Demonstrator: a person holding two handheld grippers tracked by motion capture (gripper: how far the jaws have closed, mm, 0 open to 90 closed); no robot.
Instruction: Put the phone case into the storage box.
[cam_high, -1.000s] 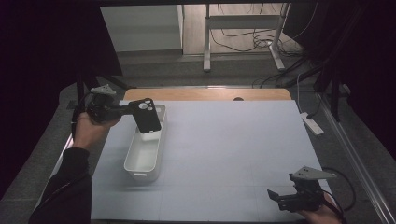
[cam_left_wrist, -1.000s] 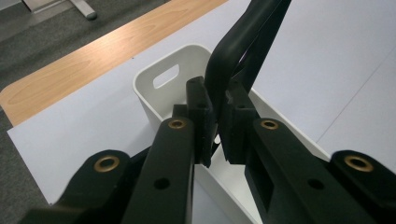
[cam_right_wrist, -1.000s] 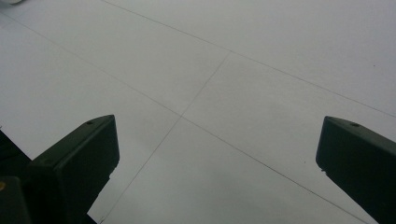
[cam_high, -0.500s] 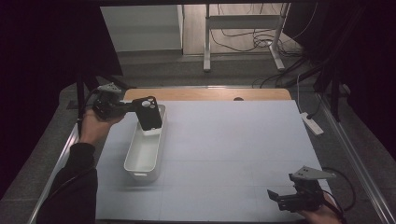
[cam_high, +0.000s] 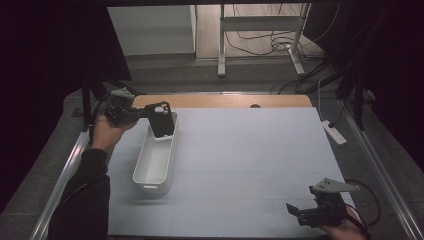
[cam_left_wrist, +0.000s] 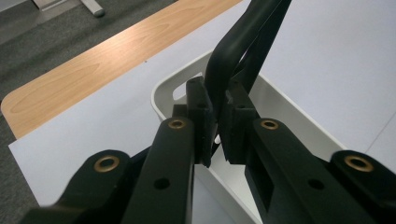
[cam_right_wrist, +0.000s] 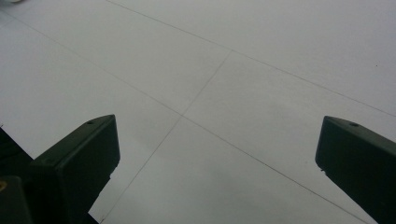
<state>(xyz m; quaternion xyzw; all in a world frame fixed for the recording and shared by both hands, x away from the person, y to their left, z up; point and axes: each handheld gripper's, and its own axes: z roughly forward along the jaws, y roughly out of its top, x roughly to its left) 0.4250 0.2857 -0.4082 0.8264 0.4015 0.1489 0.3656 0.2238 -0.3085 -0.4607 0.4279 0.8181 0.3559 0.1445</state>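
My left gripper (cam_high: 146, 113) is shut on the edge of a black phone case (cam_high: 161, 120), which hangs over the far end of a long white bin (cam_high: 152, 162) at the table's left. In the left gripper view the pads (cam_left_wrist: 201, 116) pinch the case's black rim (cam_left_wrist: 229, 51) above the bin's far wall (cam_left_wrist: 182, 84). Down at the near right corner, my right gripper (cam_high: 300, 212) rests low with its jaws spread wide. The right gripper view has nothing but pale blue mat between the fingertips (cam_right_wrist: 84, 149).
A pale blue mat (cam_high: 250, 160) covers the table, with a strip of bare wood (cam_high: 225, 101) along its far edge. A white power strip (cam_high: 333, 132) lies off the right side. Desk legs and cables stand on the floor beyond.
My left hand has carried the phone case a little to the right and down, closer over the bin's far end. The right gripper has stayed where it was.
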